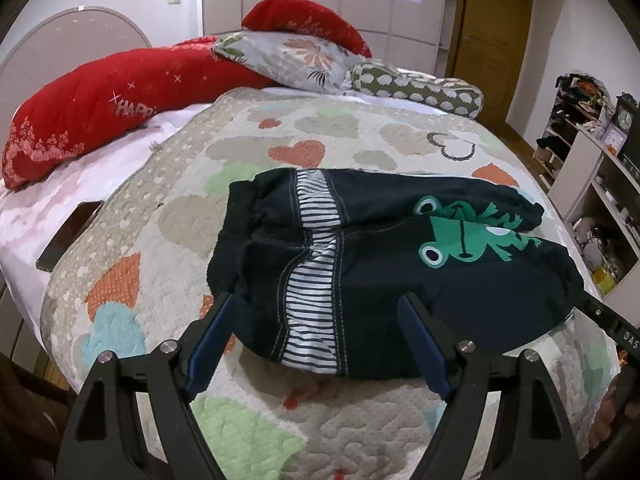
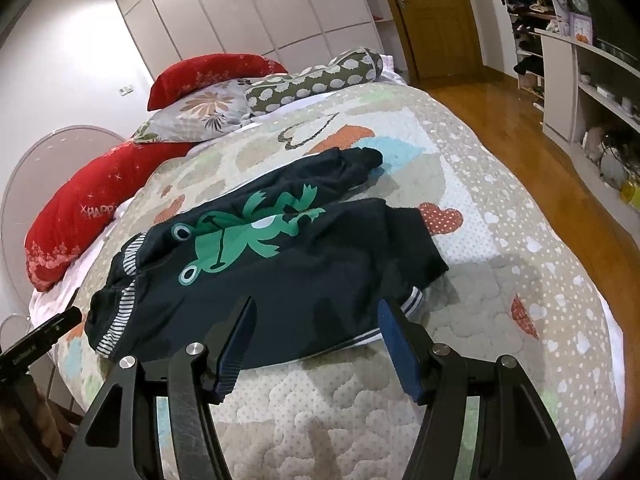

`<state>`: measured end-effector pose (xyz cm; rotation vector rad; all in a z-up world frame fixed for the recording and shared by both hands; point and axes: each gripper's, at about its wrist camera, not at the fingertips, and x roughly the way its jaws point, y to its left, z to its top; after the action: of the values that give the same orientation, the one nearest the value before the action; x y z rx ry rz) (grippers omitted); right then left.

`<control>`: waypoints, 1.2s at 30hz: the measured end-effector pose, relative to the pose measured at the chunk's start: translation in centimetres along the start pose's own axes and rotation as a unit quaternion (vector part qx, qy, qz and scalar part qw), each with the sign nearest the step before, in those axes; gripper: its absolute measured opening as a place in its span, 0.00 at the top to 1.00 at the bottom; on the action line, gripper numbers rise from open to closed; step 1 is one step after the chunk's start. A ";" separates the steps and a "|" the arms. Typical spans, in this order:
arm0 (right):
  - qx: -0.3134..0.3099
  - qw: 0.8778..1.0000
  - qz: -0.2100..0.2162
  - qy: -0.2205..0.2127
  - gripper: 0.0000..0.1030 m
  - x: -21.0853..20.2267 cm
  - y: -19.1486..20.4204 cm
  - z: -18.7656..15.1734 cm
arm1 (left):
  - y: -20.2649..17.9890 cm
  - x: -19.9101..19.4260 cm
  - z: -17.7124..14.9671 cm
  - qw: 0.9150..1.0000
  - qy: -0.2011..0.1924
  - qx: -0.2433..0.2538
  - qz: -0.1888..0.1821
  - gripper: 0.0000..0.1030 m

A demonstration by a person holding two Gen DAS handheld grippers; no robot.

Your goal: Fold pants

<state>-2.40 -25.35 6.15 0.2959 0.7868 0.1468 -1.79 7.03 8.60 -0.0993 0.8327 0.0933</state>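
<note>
Dark navy pants [image 1: 380, 280] with a green frog print [image 1: 464, 236] and a striped side panel lie folded lengthwise on the quilt [image 1: 280, 420]. My left gripper [image 1: 316, 305] stands open just above their near edge by the striped waist end, its blue pads clear of the cloth. In the right wrist view the pants [image 2: 320, 272] stretch away to the upper right, with the striped cuffs near the right finger. My right gripper [image 2: 318, 306] hangs open over that near edge and holds nothing.
Red pillows [image 1: 100, 112], a floral pillow [image 1: 292, 60] and a spotted bolster [image 1: 420, 88] lie at the head of the bed. A dark flat device [image 1: 68, 236] rests at the bed's left edge. Shelves [image 2: 592, 92] and wooden floor [image 2: 500, 132] are to the right.
</note>
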 end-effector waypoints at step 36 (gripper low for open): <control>-0.279 0.940 0.001 0.198 0.32 24.7 4.8 17.2 | -0.7 23.9 15.1 0.955 0.201 0.117 -0.184 0.16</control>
<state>27.00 -18.49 2.47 -0.2832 1.1047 0.4313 25.35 9.31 1.05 -0.0493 1.2117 -0.3879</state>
